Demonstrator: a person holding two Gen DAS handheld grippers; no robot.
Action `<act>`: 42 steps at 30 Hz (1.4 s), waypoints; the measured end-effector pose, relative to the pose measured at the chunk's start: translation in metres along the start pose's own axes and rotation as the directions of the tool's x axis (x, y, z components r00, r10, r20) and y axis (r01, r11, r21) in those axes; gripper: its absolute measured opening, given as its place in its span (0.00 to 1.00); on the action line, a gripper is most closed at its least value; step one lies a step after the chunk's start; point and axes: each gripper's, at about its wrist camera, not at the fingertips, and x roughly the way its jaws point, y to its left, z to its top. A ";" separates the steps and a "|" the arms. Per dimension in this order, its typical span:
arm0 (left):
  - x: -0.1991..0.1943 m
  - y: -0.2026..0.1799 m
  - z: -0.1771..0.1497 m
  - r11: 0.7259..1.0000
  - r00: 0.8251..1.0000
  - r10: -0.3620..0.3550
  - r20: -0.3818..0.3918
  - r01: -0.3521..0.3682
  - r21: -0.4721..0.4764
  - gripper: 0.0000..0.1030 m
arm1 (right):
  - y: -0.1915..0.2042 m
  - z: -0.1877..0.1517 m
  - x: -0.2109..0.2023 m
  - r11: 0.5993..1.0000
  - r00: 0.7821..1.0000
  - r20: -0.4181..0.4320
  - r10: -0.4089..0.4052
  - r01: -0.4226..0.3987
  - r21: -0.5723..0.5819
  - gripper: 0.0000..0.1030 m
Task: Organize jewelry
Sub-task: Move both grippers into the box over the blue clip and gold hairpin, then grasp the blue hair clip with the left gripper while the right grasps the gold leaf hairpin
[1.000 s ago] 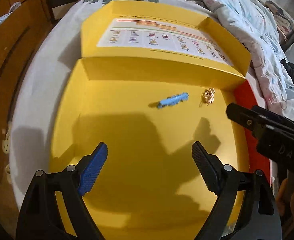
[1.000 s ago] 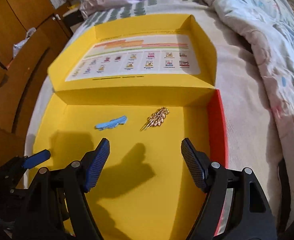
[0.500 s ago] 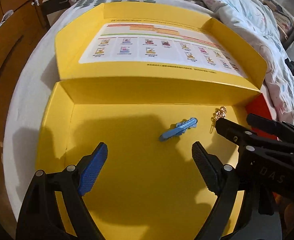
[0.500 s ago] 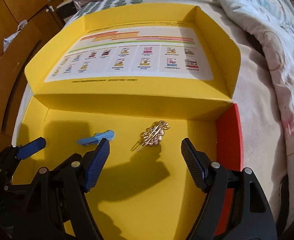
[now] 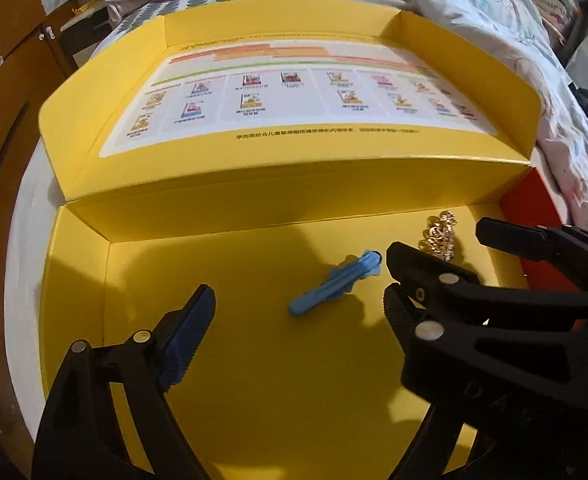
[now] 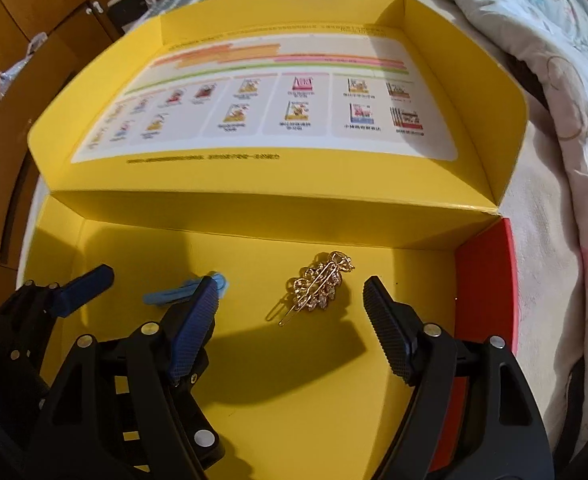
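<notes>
From the left wrist, the left hand-held gripper [image 5: 298, 320] hangs with jaws wide apart over the yellow box [image 5: 253, 400], the blue hair clip [image 5: 336, 283] lying just beyond them at frame centre. From the right wrist, the right hand-held gripper [image 6: 289, 320], jaws opening and touching nothing, frames the gold hair clip [image 6: 318, 287] on the box floor, the blue clip at centre left.

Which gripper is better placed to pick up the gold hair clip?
Right. The gold hair clip lies between the right gripper fingers, jaws opening. The left gripper is lined up on the blue clip.
</notes>
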 end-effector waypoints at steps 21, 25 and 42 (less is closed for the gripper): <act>0.006 -0.002 0.002 1.000 1.000 0.001 0.012 -0.001 0.006 0.32 | -0.007 0.010 0.014 0.998 0.998 0.012 -0.067 0.067 0.020 0.67; 0.004 -0.001 0.001 1.000 1.000 -0.009 0.007 0.009 0.015 0.21 | -0.013 0.010 0.011 0.999 0.999 0.010 -0.047 0.047 0.027 0.58; -0.001 0.010 -0.003 1.000 1.000 -0.013 -0.022 0.012 -0.025 0.16 | -0.005 0.003 0.008 0.997 0.997 -0.006 -0.071 0.070 -0.036 0.37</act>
